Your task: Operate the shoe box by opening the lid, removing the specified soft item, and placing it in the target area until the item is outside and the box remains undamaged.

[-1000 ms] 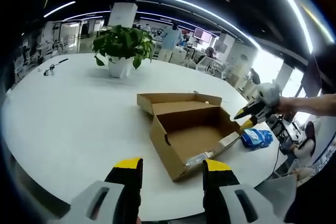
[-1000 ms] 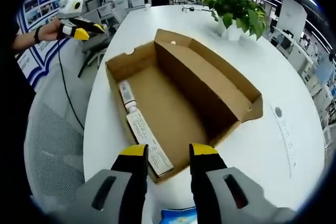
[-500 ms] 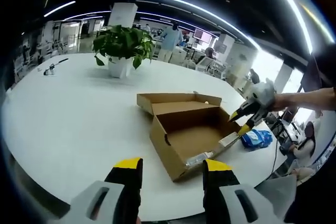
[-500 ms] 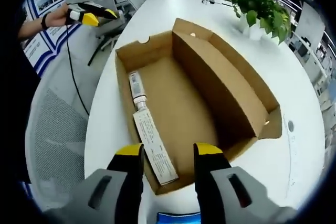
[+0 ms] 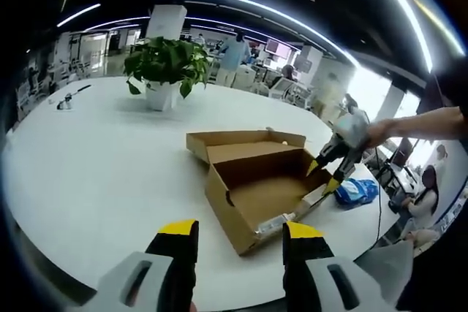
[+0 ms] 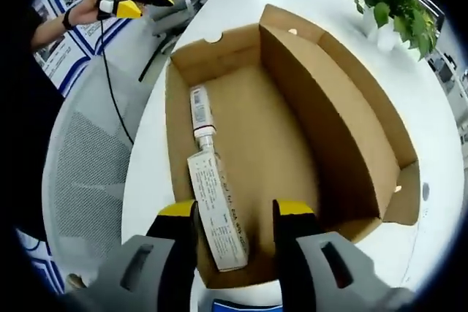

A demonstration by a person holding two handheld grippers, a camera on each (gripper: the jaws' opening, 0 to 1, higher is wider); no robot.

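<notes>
The shoe box (image 5: 257, 188) is plain brown corrugated cardboard, rectangular, sitting on a round, smooth white table (image 5: 95, 158) near its edge, with the lid (image 5: 241, 139) folded back flat behind it and a half-round finger notch cut in the near end wall. In the right gripper view the box (image 6: 292, 144) is seen from above: along 1 long wall lies a white tube (image 6: 199, 111) with printed text and, end to end with it, a long white carton (image 6: 217, 213) covered in small print; the rest of the floor is bare board

The soft item, a crinkled blue packet (image 5: 357, 192), lies on the table just beside the box's far end, outside it. A sliver of the same blue (image 6: 245, 305) shows at the bottom of the right gripper view

The left gripper (image 5: 239, 235) has its 2 yellow-tipped grey jaws spread, holding nothing, back from the table edge. The right gripper (image 6: 234, 213) hangs over the box's near end, jaws spread and straddling the carton's end; contact with it cannot be told. From the left gripper view it (image 5: 327, 168) points down at the box's far end, held in a hand (image 5: 380, 131)

A leafy green plant in a white pot (image 5: 162, 74) stands well back on the table
</notes>
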